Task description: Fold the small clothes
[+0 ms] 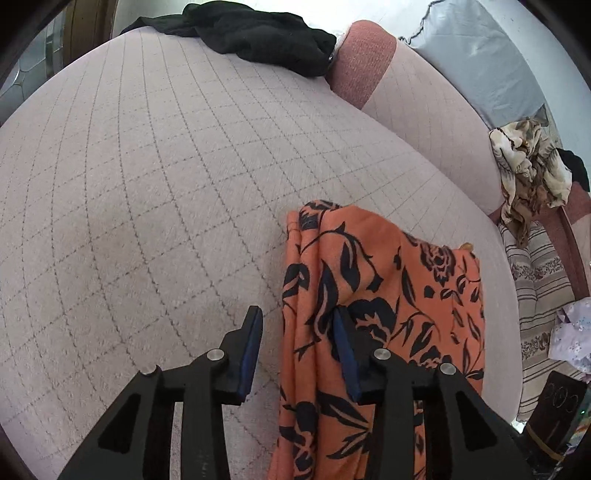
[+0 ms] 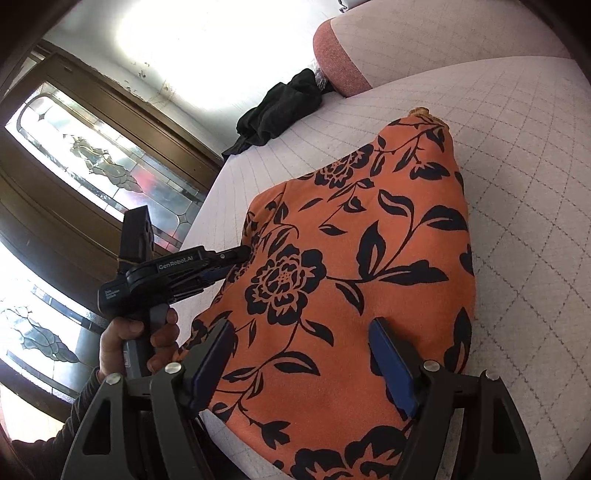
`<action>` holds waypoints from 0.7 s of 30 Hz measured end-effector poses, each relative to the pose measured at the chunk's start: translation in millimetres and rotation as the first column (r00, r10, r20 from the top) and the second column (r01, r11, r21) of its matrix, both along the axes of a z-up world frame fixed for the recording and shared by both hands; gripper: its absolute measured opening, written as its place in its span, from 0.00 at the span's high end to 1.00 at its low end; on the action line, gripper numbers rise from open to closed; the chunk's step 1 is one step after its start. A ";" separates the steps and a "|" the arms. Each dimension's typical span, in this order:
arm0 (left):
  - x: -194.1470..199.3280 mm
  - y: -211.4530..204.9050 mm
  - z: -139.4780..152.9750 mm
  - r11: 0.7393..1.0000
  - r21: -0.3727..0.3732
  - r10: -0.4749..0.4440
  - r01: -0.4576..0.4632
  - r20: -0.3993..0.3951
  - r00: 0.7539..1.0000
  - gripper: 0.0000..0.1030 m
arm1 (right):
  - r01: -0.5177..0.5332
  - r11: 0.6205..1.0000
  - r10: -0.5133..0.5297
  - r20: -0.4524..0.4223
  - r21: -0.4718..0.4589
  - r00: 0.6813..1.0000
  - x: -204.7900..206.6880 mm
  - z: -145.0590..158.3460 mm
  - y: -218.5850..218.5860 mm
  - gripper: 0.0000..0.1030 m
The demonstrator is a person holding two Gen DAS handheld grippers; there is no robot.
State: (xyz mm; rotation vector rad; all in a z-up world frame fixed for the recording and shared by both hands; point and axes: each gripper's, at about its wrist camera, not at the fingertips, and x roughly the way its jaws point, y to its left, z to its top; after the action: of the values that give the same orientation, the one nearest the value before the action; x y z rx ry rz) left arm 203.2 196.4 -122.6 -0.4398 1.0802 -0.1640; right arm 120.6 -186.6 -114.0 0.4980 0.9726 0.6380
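The orange floral garment (image 2: 354,280) lies on the quilted pink bed (image 1: 147,184). The left gripper (image 1: 297,345) straddles its bunched left edge – jaws partly open, cloth between them, pads not visibly pressing. The right gripper (image 2: 303,363) hovers over the near end, jaws wide, gripping nothing – a black garment (image 1: 255,33) sits far back.

The orange floral garment (image 1: 384,332) runs off the bottom edge in both wrist views, so its near hem is unseen. In the right wrist view the left gripper (image 2: 236,260) has its fingertips buried behind a fold, their grip unclear. The black clothing (image 1: 258,33) is cut off at the top edge.
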 end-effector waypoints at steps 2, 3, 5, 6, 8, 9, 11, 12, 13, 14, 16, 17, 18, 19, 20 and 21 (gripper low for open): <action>7.0 -1.4 11.4 1.000 0.006 -0.019 0.018 0.043 0.999 0.58 | 0.001 1.000 -0.001 0.001 0.000 1.000 -0.8 -0.5 0.7 0.24; 14.5 -4.1 11.6 0.999 0.027 -0.031 0.030 0.048 0.998 0.57 | 0.000 1.000 0.000 0.005 -0.003 1.000 -1.7 -0.3 1.4 0.24; 38.2 -7.8 -7.5 0.995 0.085 -0.044 0.047 -0.031 0.999 0.57 | -0.002 1.000 0.002 0.010 -0.010 1.000 -3.1 -0.3 2.8 0.24; 47.0 -3.2 -19.4 0.999 0.037 -0.034 0.037 -0.077 0.996 0.57 | -0.001 1.000 0.001 0.009 -0.011 1.000 -3.1 -0.2 3.2 0.24; 48.0 6.5 -15.1 1.000 -0.013 0.009 -0.010 -0.064 0.998 0.57 | -0.003 1.000 0.003 0.000 -0.011 1.000 -2.4 0.7 4.3 0.24; 43.8 8.3 -5.9 1.000 0.001 0.029 -0.029 -0.028 0.999 0.57 | -0.002 1.000 0.002 0.000 -0.014 1.000 -2.5 1.0 4.3 0.24; 27.5 11.0 13.7 0.997 0.054 0.061 -0.063 0.036 0.997 0.57 | 0.001 1.000 -0.001 -0.003 -0.006 1.000 -2.4 0.3 3.8 0.24; 16.0 12.3 22.4 0.996 0.066 0.063 -0.067 0.059 0.996 0.58 | 0.004 1.000 -0.004 -0.004 -0.006 1.000 -2.1 0.1 3.8 0.24; 3.3 12.2 31.1 0.995 0.071 0.058 -0.064 0.083 0.995 0.58 | 0.007 1.000 -0.007 -0.006 -0.005 1.000 -2.0 0.5 3.9 0.24; -9.9 11.7 38.3 0.995 0.078 0.056 -0.064 0.101 0.993 0.58 | 0.012 1.000 -0.012 -0.009 -0.005 1.000 -2.0 0.8 4.2 0.24; -38.5 6.0 50.7 0.993 0.101 0.054 -0.067 0.130 0.990 0.48 | 0.026 1.000 -0.027 -0.019 -0.010 0.999 -2.7 3.0 5.1 0.24; -53.2 0.1 53.3 0.993 0.106 0.044 -0.059 0.137 0.990 0.47 | 0.037 0.999 -0.037 -0.023 -0.010 0.999 -4.3 5.8 5.4 0.24; -68.3 -4.8 56.0 0.994 0.102 0.034 -0.050 0.152 0.988 0.45 | 0.045 0.999 -0.045 -0.023 -0.008 0.999 -6.9 8.9 5.4 0.24; -83.4 -11.6 56.0 0.994 0.104 0.022 -0.040 0.166 0.986 0.43 | 0.050 0.999 -0.050 -0.020 -0.005 0.999 -10.5 12.2 5.2 0.24; -95.3 -17.4 51.6 0.992 0.125 0.010 -0.031 0.165 0.986 0.43 | 0.051 0.999 -0.051 -0.015 -0.002 0.999 -15.1 15.3 5.3 0.24; -104.8 -26.0 42.1 0.987 0.160 0.009 -0.032 0.145 0.989 0.43 | 0.051 0.999 -0.051 -0.010 -0.001 0.999 -20.5 18.2 5.5 0.24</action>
State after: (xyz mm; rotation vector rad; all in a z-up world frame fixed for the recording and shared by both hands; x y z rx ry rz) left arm 98.4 170.4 -80.5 -0.2882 0.9388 -0.0870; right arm 100.0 -181.1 -95.8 0.5243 0.9666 0.5897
